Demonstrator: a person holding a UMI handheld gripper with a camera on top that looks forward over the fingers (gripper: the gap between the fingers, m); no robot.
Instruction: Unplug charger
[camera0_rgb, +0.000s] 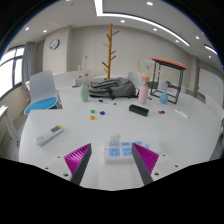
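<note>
A white power strip (120, 151) with blue socket markings lies on the white table (60, 160), between my two fingers and near their tips. A small white charger (114, 140) stands plugged into its far end. My gripper (112, 152) is open. Its magenta pads (78, 158) stand apart on either side of the strip with a gap at each side, and they do not touch the charger. No cable from the charger shows.
A white remote (50, 131) lies to the left. A black object (138, 110), a pink bottle (145, 92), small coloured pieces (95, 112) and a grey heap (115, 87) sit farther back. A blue chair (42, 95) and a rack (170, 80) stand beyond the table.
</note>
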